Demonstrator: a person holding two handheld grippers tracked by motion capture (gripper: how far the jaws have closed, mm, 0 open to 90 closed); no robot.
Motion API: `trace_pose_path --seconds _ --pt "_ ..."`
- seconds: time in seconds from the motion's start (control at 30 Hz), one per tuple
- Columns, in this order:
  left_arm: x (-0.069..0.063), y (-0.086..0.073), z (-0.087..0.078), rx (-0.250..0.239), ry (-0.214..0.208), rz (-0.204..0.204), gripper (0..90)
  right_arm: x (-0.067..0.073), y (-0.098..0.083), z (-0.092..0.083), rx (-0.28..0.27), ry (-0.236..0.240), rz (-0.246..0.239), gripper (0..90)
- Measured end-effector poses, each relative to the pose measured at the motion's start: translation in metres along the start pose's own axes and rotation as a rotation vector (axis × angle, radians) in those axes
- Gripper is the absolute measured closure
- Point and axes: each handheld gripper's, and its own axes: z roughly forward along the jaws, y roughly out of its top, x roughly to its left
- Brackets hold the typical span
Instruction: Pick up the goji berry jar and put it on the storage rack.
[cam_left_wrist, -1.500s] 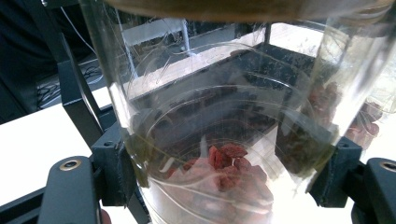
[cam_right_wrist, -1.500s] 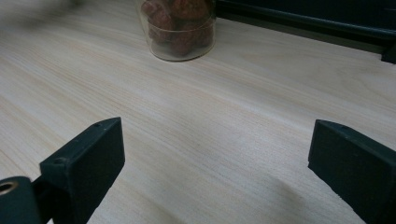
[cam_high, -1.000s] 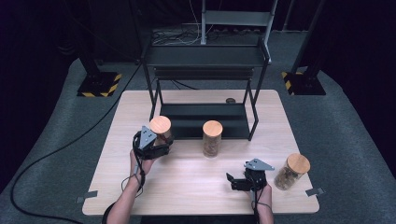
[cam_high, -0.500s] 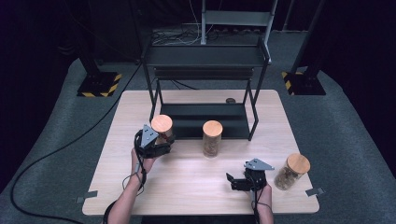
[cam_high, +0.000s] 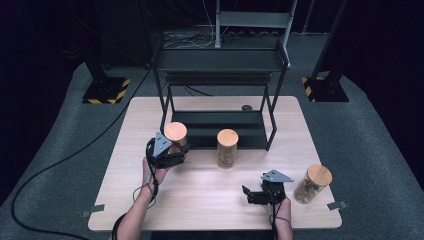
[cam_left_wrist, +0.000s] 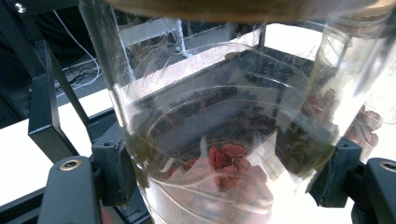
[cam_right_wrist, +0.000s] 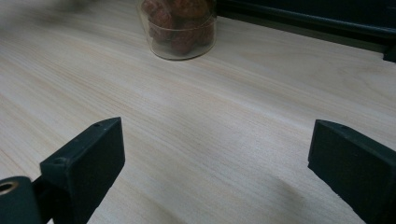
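**Left gripper holds a jar in front of the rack**

The left gripper (cam_high: 172, 152) has its fingers (cam_left_wrist: 114, 172) clamped on the glass wall of a cork-lidded jar (cam_high: 176, 137), just in front of the black rack (cam_high: 220, 65) at its left leg. By my reading this is the carry step: next the jar needs lifting onto a rack shelf, kept upright and clear of the frame. The right gripper (cam_high: 260, 192) rests on the bench (cam_high: 210, 200) well in front of the rack, fingers (cam_right_wrist: 88, 158) wide apart and empty.

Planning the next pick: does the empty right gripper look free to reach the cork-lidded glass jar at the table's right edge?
Probably yes: the right gripper is open, and only bare table lies around it; the jar stands close beside it.
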Motion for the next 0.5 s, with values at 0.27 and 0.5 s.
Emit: trace_pose_path --seconds 0.27,0.5 --pt "-0.0005 0.0012 0.0018 0.002 -0.003 0.0 24.8 -0.0001 0.0 0.0 -0.001 0.0 0.001 3.1" --pt "-0.0013 0.0027 0.0034 0.002 -0.005 0.004 24.8 -0.0001 -0.0001 -0.0003 -0.003 0.0 0.003 3.1"
